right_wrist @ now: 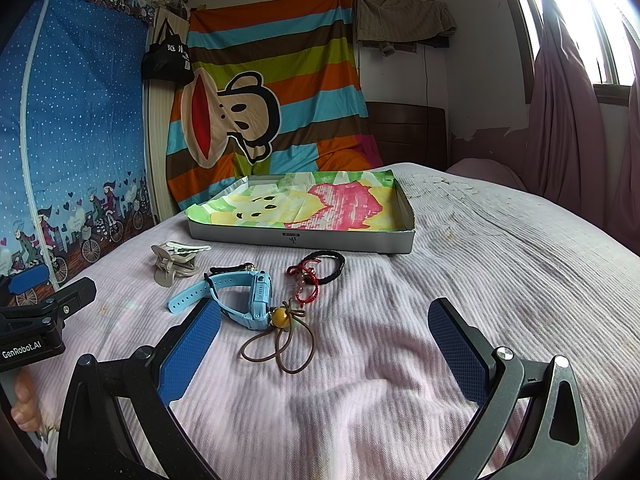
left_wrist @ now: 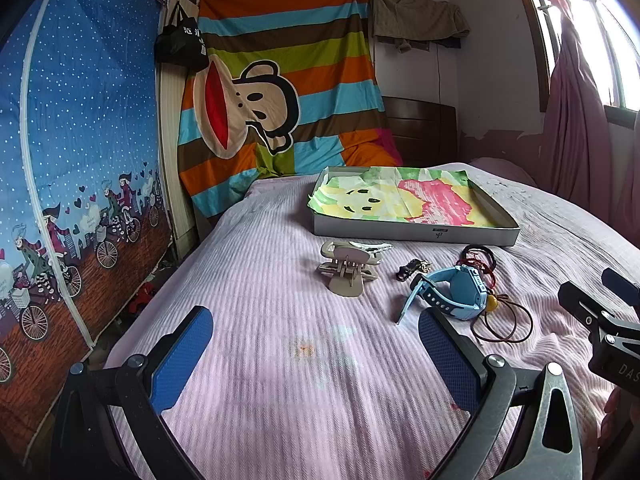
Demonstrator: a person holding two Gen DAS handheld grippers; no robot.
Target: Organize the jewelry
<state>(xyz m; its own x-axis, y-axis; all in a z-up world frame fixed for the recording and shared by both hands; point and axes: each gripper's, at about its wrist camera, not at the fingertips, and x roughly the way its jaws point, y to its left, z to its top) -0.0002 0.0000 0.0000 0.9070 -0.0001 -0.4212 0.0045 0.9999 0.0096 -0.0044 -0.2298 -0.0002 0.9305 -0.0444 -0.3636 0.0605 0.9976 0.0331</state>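
1. Right wrist view: right tool hovers with fingers spread wide, empty, over the bed
2. Left tool likewise gapes
3. Blue watch, bracelets and hair clip lie before the box

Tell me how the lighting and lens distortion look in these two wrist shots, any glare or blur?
Left wrist view: the window at upper right is blown out, fisheye bends the blue curtain, and the tray stays sharp. Right wrist view: the same glare at its window, dark vignette in the corners, and the blue watch in focus under soft daylight.
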